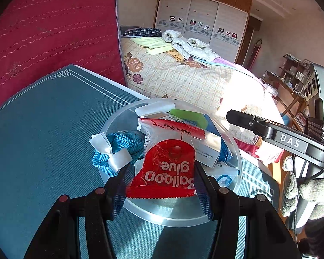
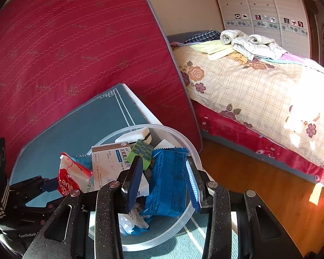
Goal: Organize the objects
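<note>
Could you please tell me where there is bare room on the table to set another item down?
The teal mat is bare between the red mattress and the clear bowl. The bowl itself is crowded: balloon glue packet, white box, blue packet.

Piled packets fill the bowl (image 1: pixel 237 149); mat (image 1: pixel 54 129) leftward lies open

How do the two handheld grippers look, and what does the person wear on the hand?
Both grippers, left gripper and right gripper, are black with blue ribbed pads and round metal pins. The right one's body reads "DAS". The hand wears a grey knitted glove, with a black strap with white stripes.
</note>
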Demonstrator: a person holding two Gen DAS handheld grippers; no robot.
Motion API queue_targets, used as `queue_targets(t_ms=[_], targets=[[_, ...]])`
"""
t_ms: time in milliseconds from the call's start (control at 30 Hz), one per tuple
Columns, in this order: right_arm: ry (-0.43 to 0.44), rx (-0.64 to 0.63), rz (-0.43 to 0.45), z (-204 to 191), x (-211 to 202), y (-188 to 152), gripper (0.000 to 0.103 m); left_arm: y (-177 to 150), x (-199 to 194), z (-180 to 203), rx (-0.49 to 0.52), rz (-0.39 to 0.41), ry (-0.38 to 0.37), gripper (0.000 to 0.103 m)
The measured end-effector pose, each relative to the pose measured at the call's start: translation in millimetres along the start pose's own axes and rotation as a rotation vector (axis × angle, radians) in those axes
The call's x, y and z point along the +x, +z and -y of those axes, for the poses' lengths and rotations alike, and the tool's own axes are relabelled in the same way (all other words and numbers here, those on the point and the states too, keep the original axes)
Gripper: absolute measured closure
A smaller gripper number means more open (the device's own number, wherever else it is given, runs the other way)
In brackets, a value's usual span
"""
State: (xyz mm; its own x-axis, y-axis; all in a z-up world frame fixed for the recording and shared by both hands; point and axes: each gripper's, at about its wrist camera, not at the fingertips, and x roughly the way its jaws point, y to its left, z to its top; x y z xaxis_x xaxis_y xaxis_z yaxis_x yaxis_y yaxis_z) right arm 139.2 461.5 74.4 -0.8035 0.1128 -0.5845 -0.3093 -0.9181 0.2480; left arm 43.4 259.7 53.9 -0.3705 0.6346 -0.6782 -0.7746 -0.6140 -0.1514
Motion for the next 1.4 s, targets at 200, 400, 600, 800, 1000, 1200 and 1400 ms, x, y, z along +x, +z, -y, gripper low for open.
queue_targets(t_ms=[200,400,600,800,1000,1200,1400], targets=[[-0.01,-0.021,-0.002,-5,0,-2,0.062,-3,6,-9,-0.032,0.008,-0.023,0.044],[-0.02,-0.028,-0.006,-7,1,-2,0.062,-20,2,-1,-0.003,-0.012,-0.031,0.044],[-0.014,-0.041,-0.006,-13,1,-2,0.062,-24,0,4,0.026,0.016,-0.015,0.042],[-0.023,-0.047,0.004,-15,-4,-2,0.062,-21,-6,4,0.012,0.034,-0.026,0.031],[-0.018,-0.056,0.006,-19,-7,-3,0.062,-21,-23,-1,-0.014,0.058,-0.029,0.023],[-0.014,-0.081,0.008,-28,-6,-5,0.062,-25,-28,-12,-0.022,0.076,0.083,0.023],[-0.003,-0.086,0.007,-33,-7,-7,0.062,-25,-4,-15,-0.02,0.038,0.127,0.023]])
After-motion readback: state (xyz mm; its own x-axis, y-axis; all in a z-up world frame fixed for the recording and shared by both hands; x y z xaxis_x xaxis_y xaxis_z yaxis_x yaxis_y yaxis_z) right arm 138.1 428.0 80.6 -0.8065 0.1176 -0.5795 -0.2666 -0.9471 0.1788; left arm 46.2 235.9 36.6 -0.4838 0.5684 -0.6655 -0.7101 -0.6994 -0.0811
